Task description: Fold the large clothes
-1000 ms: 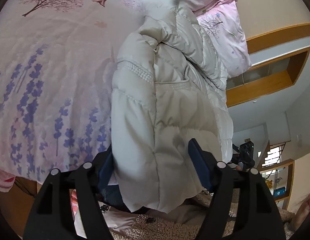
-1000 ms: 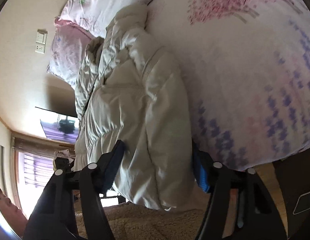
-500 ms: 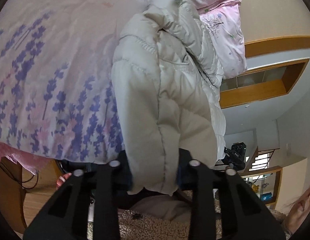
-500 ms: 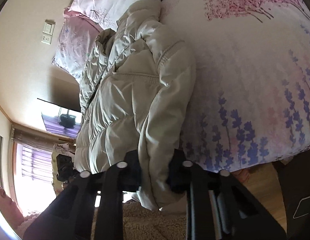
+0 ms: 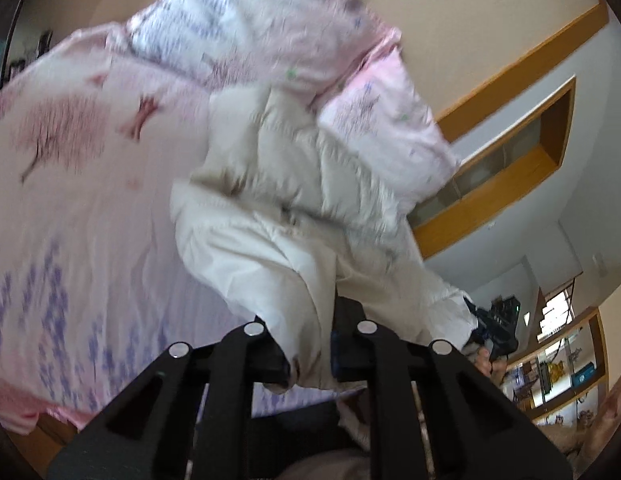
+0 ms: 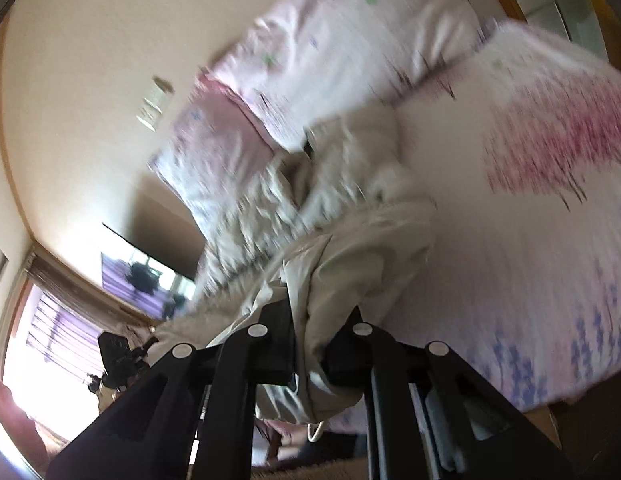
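Note:
A cream puffer jacket (image 5: pixel 294 208) lies lengthwise on the flowered bed cover (image 5: pixel 90 220), its collar end against the pillows (image 5: pixel 290 40). My left gripper (image 5: pixel 310 344) has one bottom corner of the jacket between its jaws, which are closing and pressing on the fabric. My right gripper (image 6: pixel 310 344) is shut on the other bottom corner of the jacket (image 6: pixel 370 240). Both corners hang lifted off the bed cover (image 6: pixel 530 260), and the lining shows underneath. In each wrist view the other gripper shows at the side, the right gripper (image 5: pixel 494 328) and the left gripper (image 6: pixel 118 352). Both views are blurred.
Two flowered pillows (image 6: pixel 330 60) lean against the wall at the head of the bed. A wooden wall shelf (image 5: pixel 510 184) runs along one side. A dark screen (image 6: pixel 142 272) and a bright window (image 6: pixel 50 340) are on the other. Wooden floor shows below the bed's near edge.
Both grippers went from open around the jacket's bottom edge to shut on it. They then rose, lifting the hem off the bed and tipping the view toward the pillows and wall.

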`<state>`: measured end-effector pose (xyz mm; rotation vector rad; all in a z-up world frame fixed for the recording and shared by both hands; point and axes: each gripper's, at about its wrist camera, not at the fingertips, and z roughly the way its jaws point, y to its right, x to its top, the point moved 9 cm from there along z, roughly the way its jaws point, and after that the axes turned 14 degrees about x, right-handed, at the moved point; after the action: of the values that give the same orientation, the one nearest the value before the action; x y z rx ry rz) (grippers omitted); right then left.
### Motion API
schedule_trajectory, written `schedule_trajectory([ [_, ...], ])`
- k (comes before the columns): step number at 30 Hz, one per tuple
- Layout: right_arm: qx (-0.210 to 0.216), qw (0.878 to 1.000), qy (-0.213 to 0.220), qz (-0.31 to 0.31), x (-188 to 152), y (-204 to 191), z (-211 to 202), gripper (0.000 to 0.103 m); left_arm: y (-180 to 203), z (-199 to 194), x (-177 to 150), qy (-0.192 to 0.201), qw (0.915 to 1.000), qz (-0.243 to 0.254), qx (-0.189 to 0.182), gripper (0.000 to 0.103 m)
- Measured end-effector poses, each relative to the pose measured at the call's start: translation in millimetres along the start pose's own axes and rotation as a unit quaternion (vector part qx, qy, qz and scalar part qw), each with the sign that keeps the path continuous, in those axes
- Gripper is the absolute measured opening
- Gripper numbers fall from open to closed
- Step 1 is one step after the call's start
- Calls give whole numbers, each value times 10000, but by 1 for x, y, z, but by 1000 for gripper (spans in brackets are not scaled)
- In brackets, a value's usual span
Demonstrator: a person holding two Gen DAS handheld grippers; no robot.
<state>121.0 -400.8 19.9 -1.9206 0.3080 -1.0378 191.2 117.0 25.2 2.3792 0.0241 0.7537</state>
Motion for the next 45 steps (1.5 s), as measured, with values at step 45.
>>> schedule_trajectory([
  [45, -1720, 9725, 1222, 986, 205, 113, 195, 15, -27, 204, 243, 695, 9710, -2026, 1065, 19],
])
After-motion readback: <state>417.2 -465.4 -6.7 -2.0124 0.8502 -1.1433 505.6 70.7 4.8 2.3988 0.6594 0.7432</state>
